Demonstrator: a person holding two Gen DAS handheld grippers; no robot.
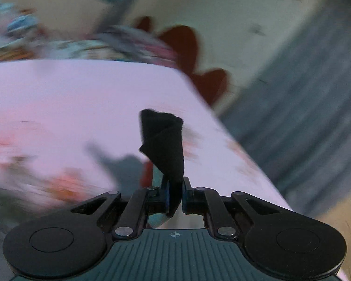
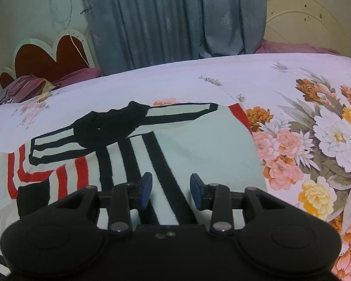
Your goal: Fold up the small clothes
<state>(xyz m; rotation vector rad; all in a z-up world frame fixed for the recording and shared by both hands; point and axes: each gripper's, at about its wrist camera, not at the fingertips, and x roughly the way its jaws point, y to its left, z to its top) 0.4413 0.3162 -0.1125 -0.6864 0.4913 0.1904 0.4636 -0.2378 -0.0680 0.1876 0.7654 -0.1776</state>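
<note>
In the right wrist view a pale garment with black and red stripes (image 2: 199, 145) lies partly folded on the bed, with a black collar or cuff part (image 2: 107, 126) on top. My right gripper (image 2: 170, 187) is open and empty, just above the garment's black stripes. In the blurred left wrist view my left gripper (image 1: 175, 194) is shut on a black strip of the garment's cloth (image 1: 163, 145), which stands up between the jaws above the bed.
The bed has a pale lilac sheet with large flowers (image 2: 316, 140). A red heart-shaped headboard (image 2: 49, 58), grey curtains (image 2: 170, 18) and a bundle of coloured clothes (image 1: 93, 46) are at the far side. A cream headboard (image 2: 304, 23) stands at the right.
</note>
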